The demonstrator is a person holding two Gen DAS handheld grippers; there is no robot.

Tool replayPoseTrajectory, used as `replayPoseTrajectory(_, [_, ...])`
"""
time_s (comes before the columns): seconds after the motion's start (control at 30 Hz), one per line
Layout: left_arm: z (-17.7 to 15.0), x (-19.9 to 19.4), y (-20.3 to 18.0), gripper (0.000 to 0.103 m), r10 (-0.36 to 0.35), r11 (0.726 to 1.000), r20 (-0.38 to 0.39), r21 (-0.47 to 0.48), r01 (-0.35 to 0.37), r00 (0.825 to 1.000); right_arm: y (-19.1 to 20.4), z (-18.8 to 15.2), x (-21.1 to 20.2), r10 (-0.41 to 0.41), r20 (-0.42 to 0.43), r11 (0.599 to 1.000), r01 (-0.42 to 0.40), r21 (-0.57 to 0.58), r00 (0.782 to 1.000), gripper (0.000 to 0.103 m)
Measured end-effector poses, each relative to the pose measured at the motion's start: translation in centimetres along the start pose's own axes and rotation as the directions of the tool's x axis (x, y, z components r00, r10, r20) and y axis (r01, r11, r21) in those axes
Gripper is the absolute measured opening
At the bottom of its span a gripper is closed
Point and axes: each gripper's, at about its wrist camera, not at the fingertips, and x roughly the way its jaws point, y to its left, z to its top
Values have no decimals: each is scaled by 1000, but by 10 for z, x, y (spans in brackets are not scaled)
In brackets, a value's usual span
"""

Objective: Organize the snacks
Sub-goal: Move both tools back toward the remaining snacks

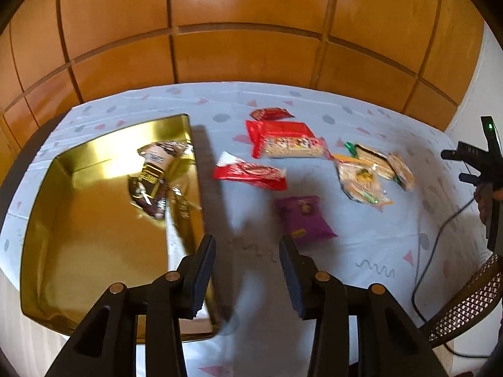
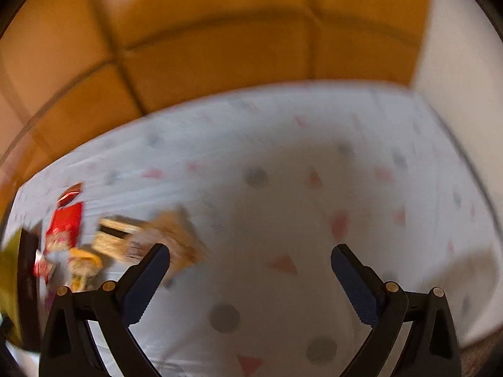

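A gold tin [image 1: 63, 220] sits on the left of the table with brown snack packets [image 1: 154, 172] inside. To its right lie a red bar wrapper [image 1: 251, 174], a red biscuit pack [image 1: 283, 139], a small red packet [image 1: 270, 113], a purple packet [image 1: 303, 216] and clear cracker packets [image 1: 371, 172]. My left gripper [image 1: 246, 240] hovers open beside the tin's right wall, just short of the purple packet, with nothing between its fingers. My right gripper [image 2: 250, 249] stands wide open over bare cloth. In its blurred view the cracker packets [image 2: 151, 238] and the red biscuit pack [image 2: 64, 226] lie to its left.
A patterned white tablecloth [image 1: 377, 251] covers the table, which backs onto a wooden panelled wall [image 1: 251, 31]. A black cable [image 1: 440, 235] runs over the right side. A wicker chair back [image 1: 471, 298] stands at the right edge, below a black hand-held device [image 1: 478, 163] with a green light.
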Motion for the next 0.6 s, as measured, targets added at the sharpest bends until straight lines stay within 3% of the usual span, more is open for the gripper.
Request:
replayPoseTrajectory(0.13, [4,8,-5,42,-47,999,-30,-23,46,998,-17,2,3,25,-13,995,-24,93,1000,103])
replayPoseTrajectory(0.27, [11,13,-17,43,-76,997,-42,-15,76,996,-17,-1,3,28,-21,996,-26,90,999,103])
replayPoseTrajectory(0.3, [12,14,-19,44,-83,996,-44,-14,83,996,-12,-1,4,27,-19,996,-25,84,999,103])
replayPoseTrajectory(0.37, [17,19,-24,57,-106,994,-60,-27,105,993,-10,-1,3,31,-15,997,-30,72,999,103])
replayPoseTrajectory(0.6, [30,43,-28,64,-166,981,-120,-125,151,979,-7,-2,2,47,-12,997,-46,65,999,103])
